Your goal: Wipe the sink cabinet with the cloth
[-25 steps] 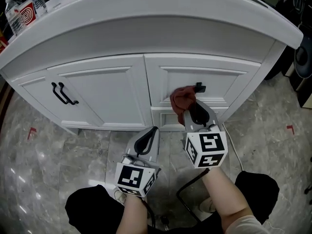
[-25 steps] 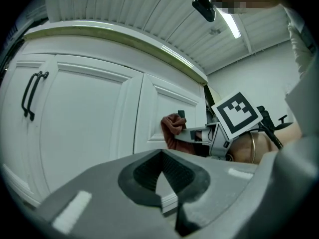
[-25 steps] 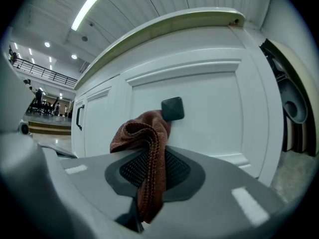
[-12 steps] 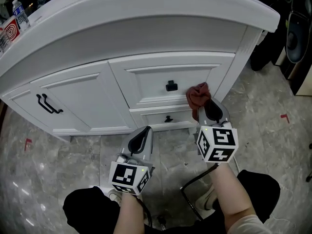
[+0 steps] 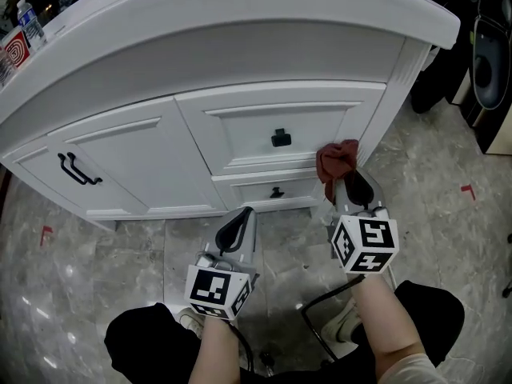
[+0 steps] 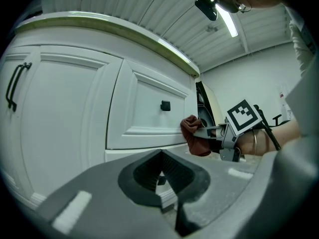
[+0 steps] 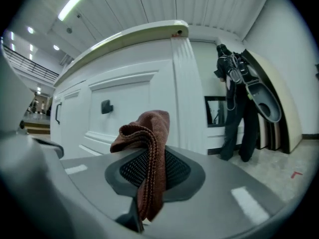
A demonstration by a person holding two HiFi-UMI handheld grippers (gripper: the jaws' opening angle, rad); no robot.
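The white sink cabinet (image 5: 240, 130) fills the upper half of the head view. A reddish-brown cloth (image 5: 336, 160) is pressed against the right end of its drawer front, beside the corner post. My right gripper (image 5: 349, 181) is shut on the cloth. In the right gripper view the cloth (image 7: 149, 133) hangs folded between the jaws, in front of the cabinet (image 7: 124, 101). My left gripper (image 5: 242, 218) hangs lower and to the left, shut and empty, short of the cabinet base. From the left gripper view, the cloth (image 6: 192, 136) and the right gripper (image 6: 212, 133) show to the right.
A black knob (image 5: 280, 138) sits mid-drawer, with a smaller one (image 5: 276, 192) below it. Double black handles (image 5: 76, 170) are on the left door. Bottles (image 5: 30, 22) stand on the counter's far left. Dark equipment (image 5: 488, 62) stands at right. A black cable (image 5: 320, 306) lies on the marble floor.
My right gripper has carried the cloth rightward along the drawer front, from beside the knob to the drawer's right end. The left gripper has stayed in about the same place.
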